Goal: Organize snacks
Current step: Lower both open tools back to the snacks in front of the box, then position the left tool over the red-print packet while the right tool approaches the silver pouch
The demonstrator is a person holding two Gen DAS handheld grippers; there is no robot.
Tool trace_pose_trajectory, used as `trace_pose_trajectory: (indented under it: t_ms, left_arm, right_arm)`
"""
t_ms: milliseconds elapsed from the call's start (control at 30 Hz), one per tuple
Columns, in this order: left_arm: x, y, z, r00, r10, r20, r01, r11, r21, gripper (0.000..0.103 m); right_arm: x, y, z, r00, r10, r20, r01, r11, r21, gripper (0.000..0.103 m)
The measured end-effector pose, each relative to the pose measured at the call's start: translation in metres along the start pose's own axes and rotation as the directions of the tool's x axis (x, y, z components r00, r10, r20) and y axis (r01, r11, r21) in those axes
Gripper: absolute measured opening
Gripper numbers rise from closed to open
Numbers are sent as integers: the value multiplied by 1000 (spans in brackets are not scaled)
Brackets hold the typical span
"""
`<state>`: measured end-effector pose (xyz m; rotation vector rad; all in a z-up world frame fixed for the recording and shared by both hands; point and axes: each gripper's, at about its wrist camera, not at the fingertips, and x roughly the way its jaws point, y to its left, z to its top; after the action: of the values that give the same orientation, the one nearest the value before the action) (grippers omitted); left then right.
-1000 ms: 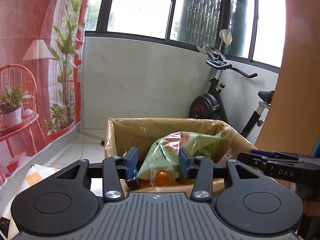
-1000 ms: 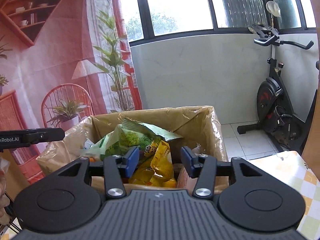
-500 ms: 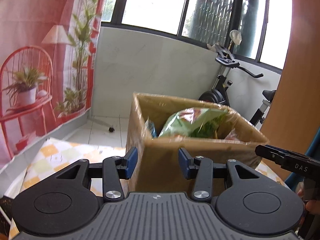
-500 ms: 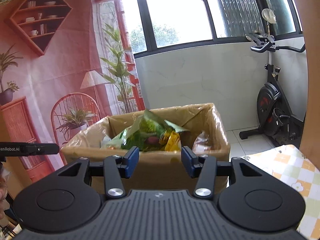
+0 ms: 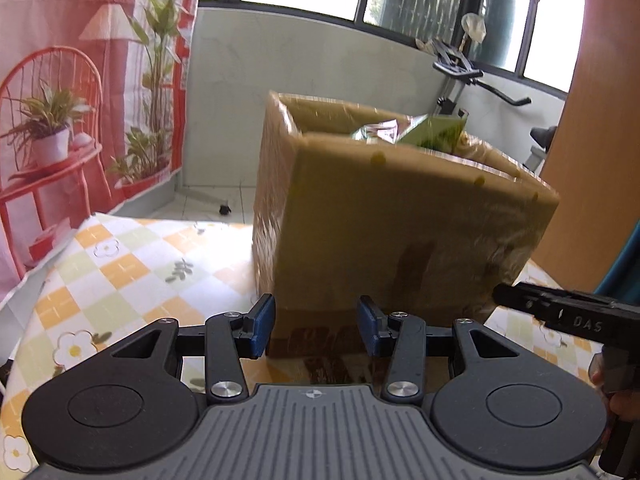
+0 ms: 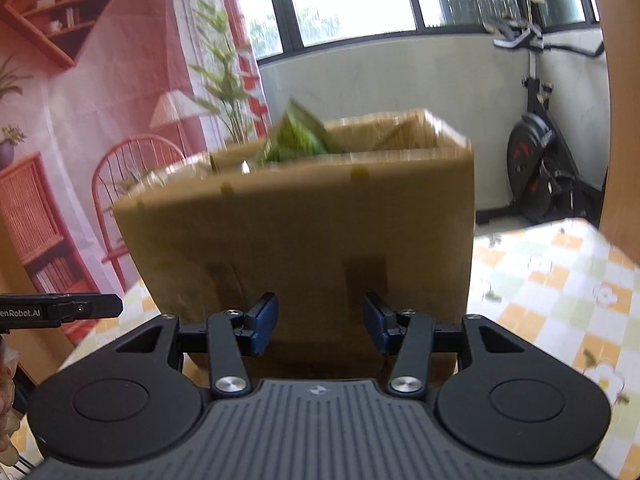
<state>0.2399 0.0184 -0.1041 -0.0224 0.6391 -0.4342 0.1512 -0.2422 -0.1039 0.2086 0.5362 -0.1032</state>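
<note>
We take the box [image 5: 400, 216] as our landmark. It is a brown cardboard carton, open at the top, standing on a table [image 5: 120, 272] covered with a checked, flowered cloth. Green snack bags [image 5: 432, 134] poke above its rim; in the right wrist view one green bag [image 6: 296, 138] stands out past the near wall, blurred.

Our left gripper [image 5: 316, 326] faces the box's near wall low down, close to its left corner. Its blue pads [image 5: 264, 322] stand apart with nothing between them; the box wall lies beyond them, and we cannot tell whether the tips touch it. Left of the box the cloth runs bare to the table's edge, with tiled floor and a red printed backdrop [image 5: 60, 80] past it.

Our right gripper [image 6: 320, 324] faces the same wall nearer the box's right corner. Its jaws are also parted and empty. Right of the box the cloth is bare out to the table's far edge, and an exercise bike [image 6: 540, 160] stands on the floor behind. A wooden panel [image 5: 592, 160] rises close to the box's right side.

Each gripper shows as a black bar at the other camera's margin, near the box's lower corners.
</note>
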Motion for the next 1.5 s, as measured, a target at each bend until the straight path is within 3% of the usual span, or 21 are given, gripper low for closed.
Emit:
trace_pose_trajectory:
  t_ms: [267, 500, 600, 733, 867, 1067, 1333, 1500]
  left_arm:
    - [24, 14, -17, 997, -19, -76, 20, 1000, 6, 47]
    - [37, 30, -26, 995, -12, -101, 9, 1000, -28, 48]
    - [41, 34, -28, 994, -10, -105, 5, 999, -48, 49]
    - [44, 35, -31, 993, -6, -117, 0, 999, -53, 50]
    - [47, 34, -33, 992, -5, -130, -2, 999, -52, 50]
    - [55, 32, -38, 987, -5, -159, -3, 999, -45, 51]
    - [72, 17, -47, 983, -5, -182, -1, 999, -34, 52]
    - [87, 2, -48, 981, 36, -189, -37, 999, 2, 53]
  right_arm:
    - [33, 1, -27, 990, -13, -143, 18, 999, 29, 50]
    - [78, 14, -46, 955, 1, -296, 3, 1000, 12, 51]
    - [93, 23, -53, 943, -16, -333, 8, 1000, -25, 56]
    - [101, 33, -56, 943, -29, -331, 17, 999, -39, 69]
    - [110, 45, -65, 935, -61, -350, 33, 996, -87, 69]
    - [103, 44, -73, 939, -132, -317, 92, 986, -137, 69]
    - [84, 30, -83, 955, -109, -277, 69, 986, -151, 70]
    - [73, 20, -90, 964, -78, -253, 43, 989, -141, 70]
